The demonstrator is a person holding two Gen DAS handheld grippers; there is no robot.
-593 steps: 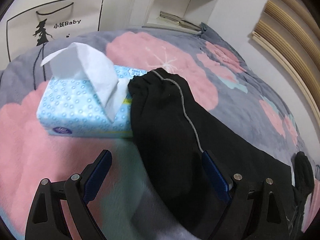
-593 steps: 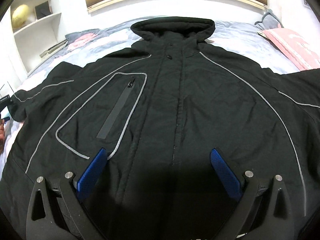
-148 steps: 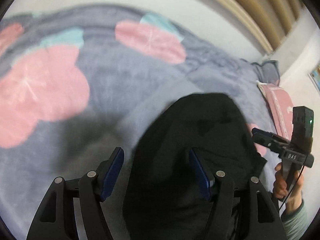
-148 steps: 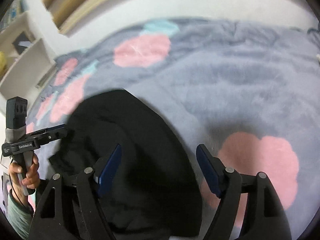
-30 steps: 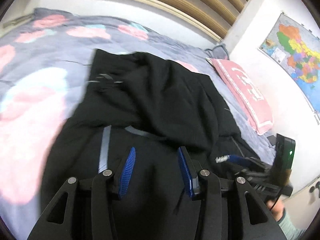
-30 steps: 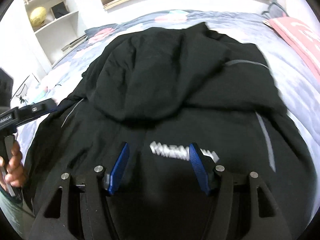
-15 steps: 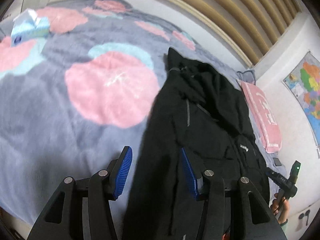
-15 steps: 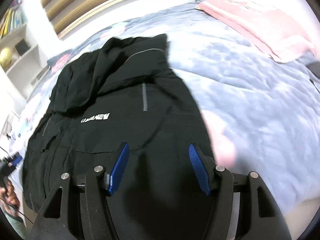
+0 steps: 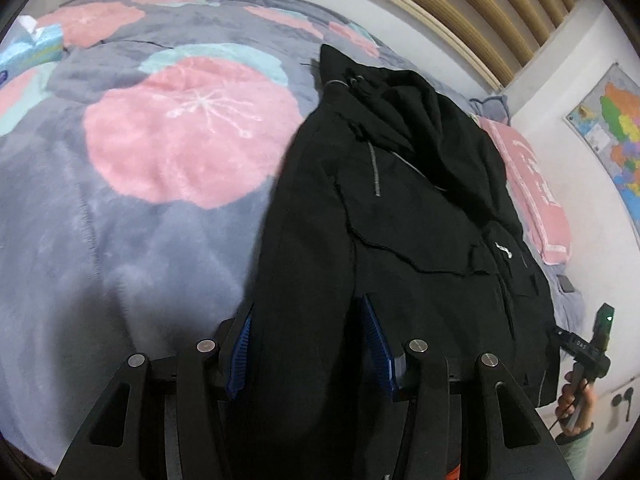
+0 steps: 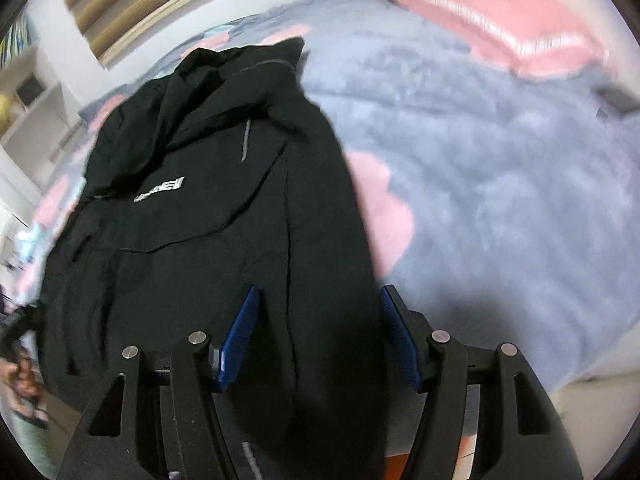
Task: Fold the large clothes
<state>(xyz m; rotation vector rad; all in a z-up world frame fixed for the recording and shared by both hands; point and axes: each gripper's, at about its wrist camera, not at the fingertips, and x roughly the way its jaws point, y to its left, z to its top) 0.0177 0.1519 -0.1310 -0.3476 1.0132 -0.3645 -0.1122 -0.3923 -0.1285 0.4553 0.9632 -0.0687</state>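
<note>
STEP: I judge side folds done, bottom-up fold next | JACKET: black jacket lies lengthwise on the bed | LEFT: left gripper fingers apart astride jacket's hem edge, no visible pinch | RIGHT: right gripper likewise | NEXT: pinch both hem corners | ROOM: bare blanket flanks jacket; pink pillow beyond its collar.

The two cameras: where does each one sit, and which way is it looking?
Left wrist view: sits on the left tongs, looking down the black hooded jacket on the grey and pink floral blanket; the other hand shows at right.
Right wrist view: sits on the right tongs, over the jacket's other edge.
Both share jacket, blanket and the pink pillow.
</note>
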